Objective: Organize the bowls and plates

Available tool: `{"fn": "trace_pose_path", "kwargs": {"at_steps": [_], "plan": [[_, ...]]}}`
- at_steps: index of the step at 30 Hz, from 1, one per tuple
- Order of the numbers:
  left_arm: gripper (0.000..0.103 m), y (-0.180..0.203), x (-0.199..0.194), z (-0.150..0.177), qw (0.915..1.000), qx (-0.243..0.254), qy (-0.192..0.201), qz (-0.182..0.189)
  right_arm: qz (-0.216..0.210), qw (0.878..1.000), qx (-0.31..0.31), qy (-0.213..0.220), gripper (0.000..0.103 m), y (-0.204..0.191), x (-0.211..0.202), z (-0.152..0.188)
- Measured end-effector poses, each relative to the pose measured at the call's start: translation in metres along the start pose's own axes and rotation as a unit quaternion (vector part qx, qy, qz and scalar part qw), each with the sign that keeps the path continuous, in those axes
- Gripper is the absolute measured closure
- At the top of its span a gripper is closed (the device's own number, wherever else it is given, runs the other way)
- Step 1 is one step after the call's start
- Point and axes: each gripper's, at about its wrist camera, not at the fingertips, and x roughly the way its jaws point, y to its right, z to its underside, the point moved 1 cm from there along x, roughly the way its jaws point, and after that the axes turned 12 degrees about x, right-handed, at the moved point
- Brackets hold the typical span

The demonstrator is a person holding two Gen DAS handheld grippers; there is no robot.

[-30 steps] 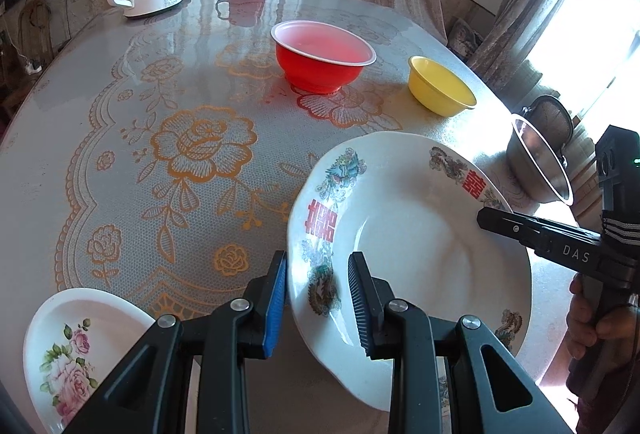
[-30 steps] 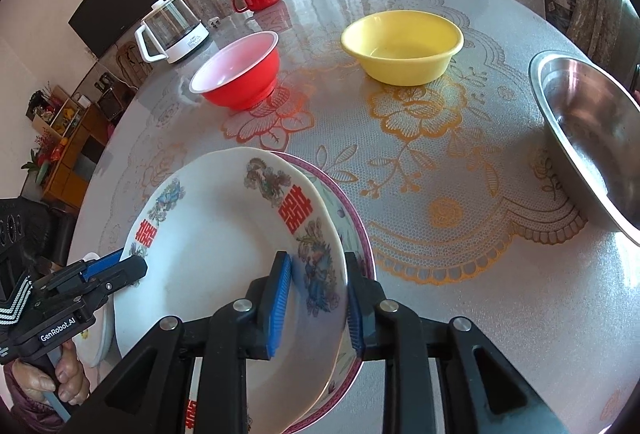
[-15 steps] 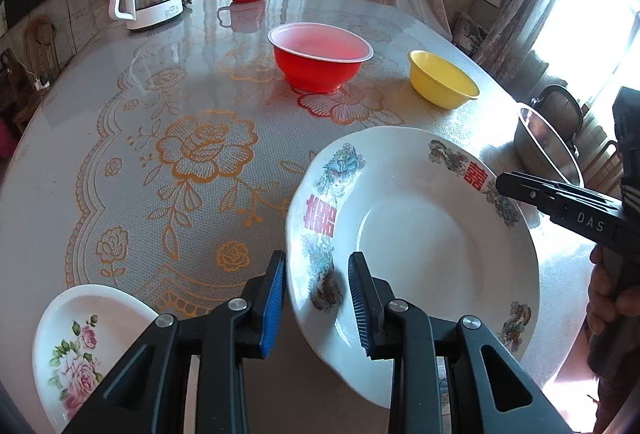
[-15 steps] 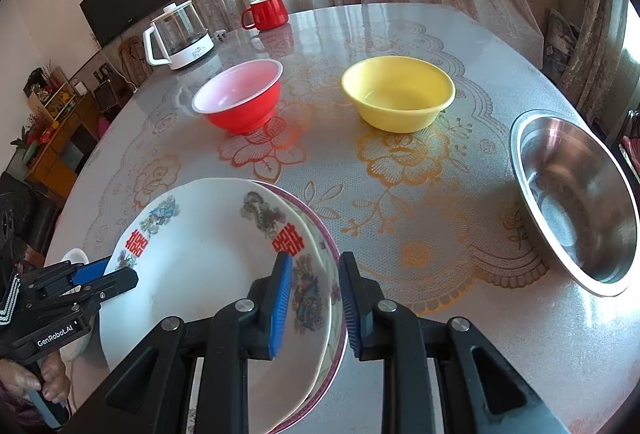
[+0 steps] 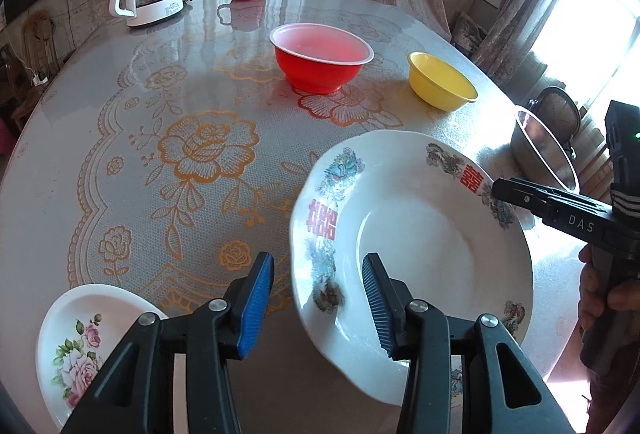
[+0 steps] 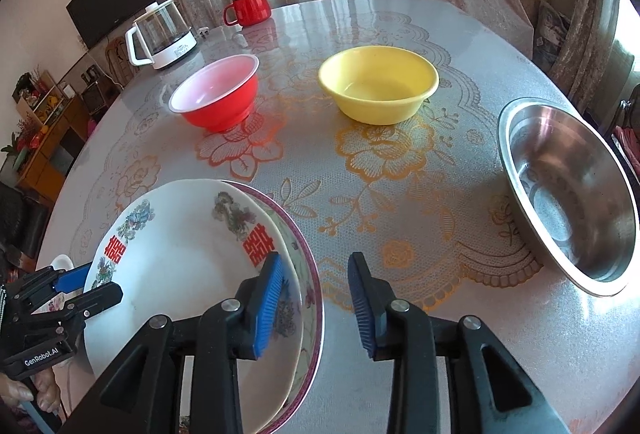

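Sunlit curtains hang behind the round bench (image 6: pixel 400 202), its lace-patterned cover glossy under the window light. Both claws have just been opening, and the big white plate with red characters (image 5: pixel 420 234) now sits on a purple-rimmed plate (image 6: pixel 310 274) near the front edge. Left claw (image 5: pixel 318 304): jaws parted, the plate's near rim between them, and I see a gap on each side, so no grip there. Right claw (image 6: pixel 314 308): jaws spread too, straddling the opposite rim of the stacked pair; its left pad lies over the white plate, though I can't tell if it touches. A small rose-printed plate (image 5: pixel 80 346) lies off to the left, apart from the stack. Farther back stand the red bowl (image 6: pixel 218 98) and the yellow bowl (image 6: pixel 378 84), side by side but not touching. The steel bowl (image 6: pixel 572 194) sits at the right edge. At the far side, a glass kettle (image 6: pixel 162 34) and a red mug (image 6: pixel 248 8).
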Motion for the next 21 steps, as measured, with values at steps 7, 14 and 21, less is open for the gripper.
{"fn": "trace_pose_path", "kwargs": {"at_steps": [7, 14, 21], "plan": [[0.066, -0.002, -0.012, 0.012, 0.9998, 0.000, 0.011, 0.016, -0.009, 1.000, 0.011, -0.003, 0.068, 0.004, -0.003, 0.006], [0.067, 0.016, -0.009, 0.013, 0.9996, 0.018, 0.013, 0.017, -0.040, 0.999, 0.004, -0.018, 0.077, 0.005, -0.002, 0.019], [0.067, 0.014, -0.003, 0.009, 0.9998, 0.004, 0.008, 0.020, -0.023, 1.000, -0.017, -0.010, 0.083, 0.003, -0.005, 0.020]]}}
